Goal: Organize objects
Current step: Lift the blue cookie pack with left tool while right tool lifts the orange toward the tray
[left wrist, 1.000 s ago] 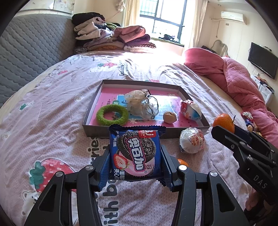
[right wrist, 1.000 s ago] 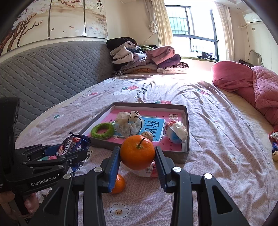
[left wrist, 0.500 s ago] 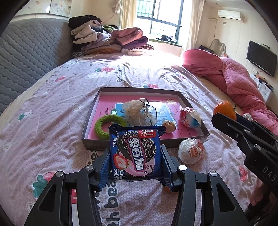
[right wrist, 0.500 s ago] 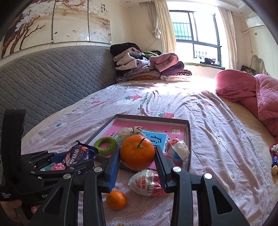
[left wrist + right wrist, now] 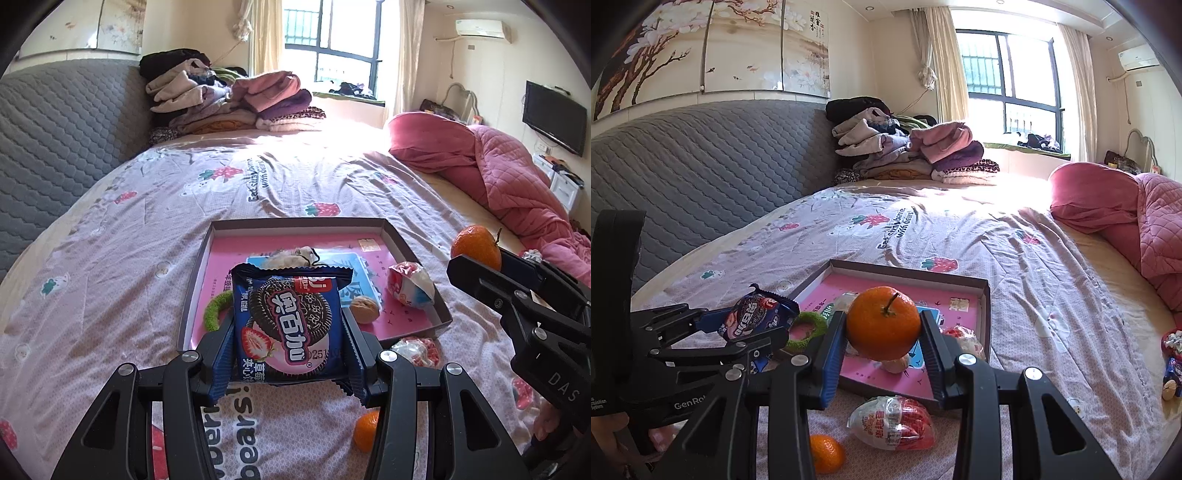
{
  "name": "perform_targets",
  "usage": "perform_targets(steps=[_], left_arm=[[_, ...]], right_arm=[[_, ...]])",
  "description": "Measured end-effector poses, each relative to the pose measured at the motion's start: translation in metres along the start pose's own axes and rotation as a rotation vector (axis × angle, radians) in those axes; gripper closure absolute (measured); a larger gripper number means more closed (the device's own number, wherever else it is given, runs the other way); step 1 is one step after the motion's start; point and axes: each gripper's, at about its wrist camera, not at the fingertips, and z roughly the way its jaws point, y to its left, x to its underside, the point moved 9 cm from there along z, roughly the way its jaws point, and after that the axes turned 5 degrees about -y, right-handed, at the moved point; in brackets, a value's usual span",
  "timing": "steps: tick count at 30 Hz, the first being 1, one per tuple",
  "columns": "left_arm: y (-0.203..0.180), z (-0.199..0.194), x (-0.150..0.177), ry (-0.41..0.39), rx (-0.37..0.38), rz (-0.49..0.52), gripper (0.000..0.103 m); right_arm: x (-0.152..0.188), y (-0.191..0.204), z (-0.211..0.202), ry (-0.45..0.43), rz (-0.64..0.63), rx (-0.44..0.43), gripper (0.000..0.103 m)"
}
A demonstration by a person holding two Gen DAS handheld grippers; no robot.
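My left gripper [image 5: 290,332] is shut on a blue cookie packet [image 5: 290,325], held up in front of the shallow pink-lined tray [image 5: 295,224] on the bed. My right gripper [image 5: 884,332] is shut on an orange mandarin [image 5: 883,323] with a stem, above the tray's [image 5: 986,295] near edge. In the left wrist view the right gripper [image 5: 476,254] with the mandarin [image 5: 474,245] shows at the right. In the right wrist view the left gripper [image 5: 753,325] with the packet [image 5: 753,321] shows at the left. The tray holds a green ring [image 5: 214,314], a walnut [image 5: 365,309], a wrapped egg toy [image 5: 410,284] and a drawstring pouch [image 5: 291,256].
On the sheet before the tray lie a red-and-white wrapped egg [image 5: 894,422] and a small mandarin [image 5: 825,452]. Folded clothes [image 5: 221,103] are stacked at the bed's far end. A pink quilt [image 5: 509,177] lies at the right, a grey headboard [image 5: 701,166] at the left.
Both grippers have risen and moved toward the tray with their loads. The tray now sits lower and partly behind the packet and the mandarin.
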Motion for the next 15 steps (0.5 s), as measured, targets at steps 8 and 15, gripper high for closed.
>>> perform_targets(steps=[8, 15], left_arm=[[0.006, 0.012, -0.014, -0.005, -0.016, 0.000, 0.050], [0.013, 0.027, -0.027, -0.006, -0.010, -0.014, 0.050]], right_arm=[[-0.013, -0.003, 0.012, -0.018, -0.016, 0.000, 0.064], [-0.022, -0.004, 0.026, -0.032, -0.043, 0.003, 0.064]])
